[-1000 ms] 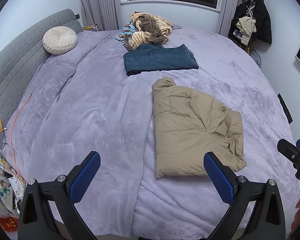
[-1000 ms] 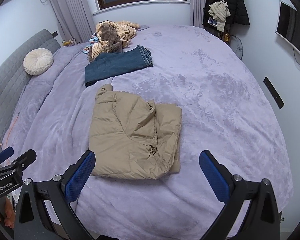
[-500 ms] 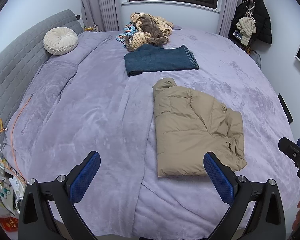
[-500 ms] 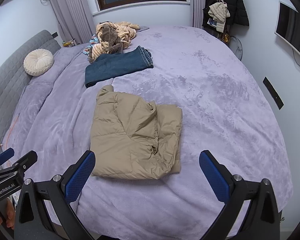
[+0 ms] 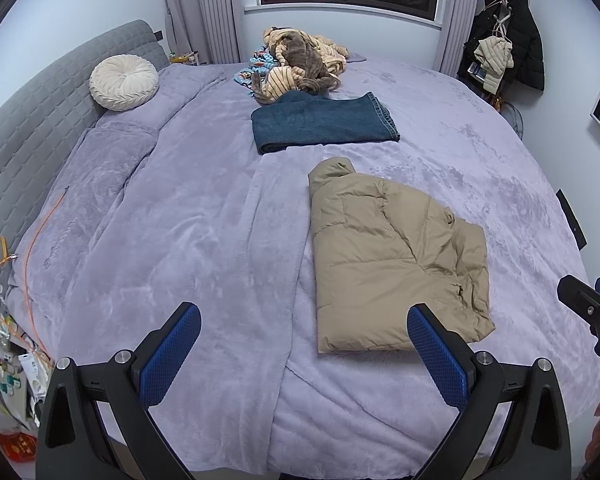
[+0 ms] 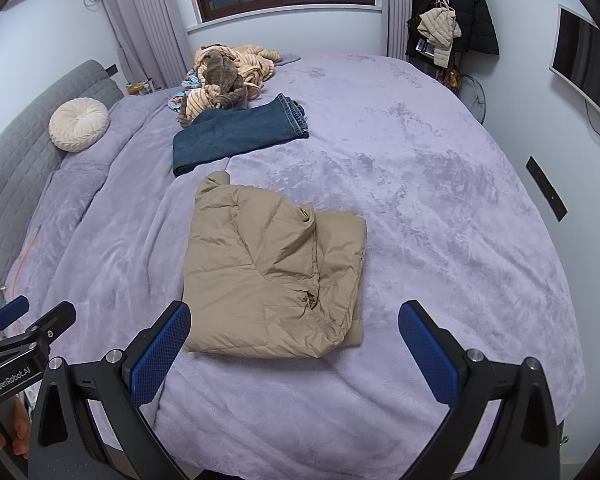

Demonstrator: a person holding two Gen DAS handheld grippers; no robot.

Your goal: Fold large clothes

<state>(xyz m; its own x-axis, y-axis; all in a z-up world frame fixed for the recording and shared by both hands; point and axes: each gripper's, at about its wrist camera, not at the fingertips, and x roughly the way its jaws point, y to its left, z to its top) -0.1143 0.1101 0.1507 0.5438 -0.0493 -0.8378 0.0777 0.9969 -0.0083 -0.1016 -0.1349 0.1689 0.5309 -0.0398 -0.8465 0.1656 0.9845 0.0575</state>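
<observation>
Fingers of both grippers stand spread wide with nothing between them: the left gripper (image 5: 304, 350) hangs over the near edge of the bed (image 5: 180, 240), the right gripper (image 6: 294, 346) likewise, just short of the garment. Neither touches cloth.

Tan puffer jacket (image 6: 274, 276) lies on the near half of the bed, folded into a compact, roughly square bundle, its hood or collar end pointing toward the window. The right-hand layers are bunched and uneven; whether a sleeve is tucked beneath cannot be confirmed from either view.

Beyond it, folded blue jeans (image 5: 324, 124) lie flat, apart from the jacket. Farther still, an unsorted heap of striped and brown clothing (image 5: 300, 64) rests near the window. A round cream cushion (image 5: 123, 82) sits against the headboard.

Assessment: the jacket fold appears finished or nearly so, with both grippers clear of it. The next move likely calls for either squaring the loose right edge or reaching past the jeans to draw a fresh garment from the heap, a long reach across the bed.
</observation>
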